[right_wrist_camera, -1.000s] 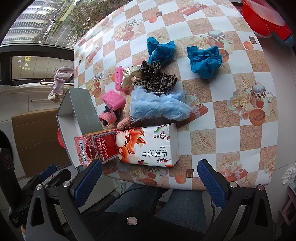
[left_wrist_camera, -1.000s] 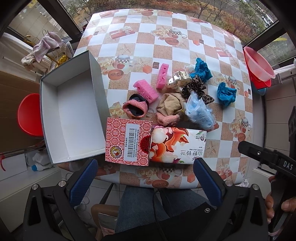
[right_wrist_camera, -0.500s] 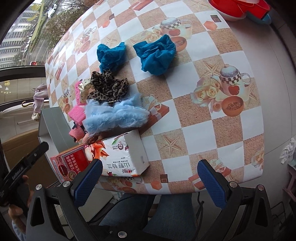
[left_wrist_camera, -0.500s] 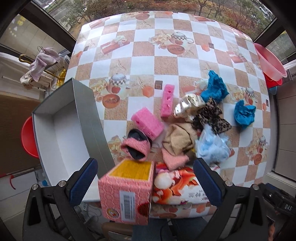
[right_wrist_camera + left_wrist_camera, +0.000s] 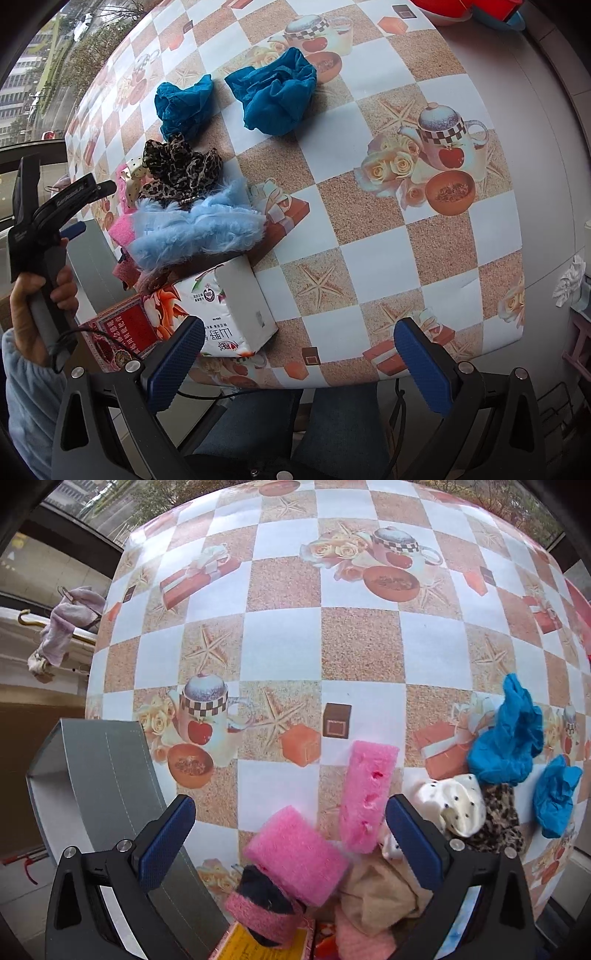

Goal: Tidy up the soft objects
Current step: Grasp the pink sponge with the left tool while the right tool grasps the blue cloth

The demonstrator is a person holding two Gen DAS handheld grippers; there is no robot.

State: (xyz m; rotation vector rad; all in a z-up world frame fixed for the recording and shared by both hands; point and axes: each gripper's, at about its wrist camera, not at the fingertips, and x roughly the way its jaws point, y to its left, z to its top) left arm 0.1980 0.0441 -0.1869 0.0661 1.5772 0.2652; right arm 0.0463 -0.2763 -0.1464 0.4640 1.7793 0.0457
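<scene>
My left gripper point(image 5: 290, 843) is open and empty, low over a pink sponge block point(image 5: 295, 854) and a pink-cuffed dark sock point(image 5: 264, 908). A long pink sponge point(image 5: 367, 794), a beige cloth point(image 5: 380, 893), a white dotted scrunchie point(image 5: 461, 805), a leopard scrunchie point(image 5: 181, 166) and two blue cloths point(image 5: 506, 734) point(image 5: 554, 797) lie to its right. The grey box point(image 5: 122, 786) stands at its left. My right gripper point(image 5: 295, 363) is open and empty at the table's near edge, by the tissue pack point(image 5: 225, 306). A fluffy light-blue item point(image 5: 195, 229) lies beyond it.
A red patterned carton point(image 5: 118, 332) lies beside the tissue pack at the near edge. Red basins point(image 5: 461, 5) stand at the far right corner. The checkered tablecloth point(image 5: 288, 646) stretches beyond the pile. A rack with cloths point(image 5: 62, 627) stands off the table's left.
My left gripper has moved forward and down over the pile, close to the pink sponge block. My right gripper has shifted slightly nearer the table's edge. Both stay open.
</scene>
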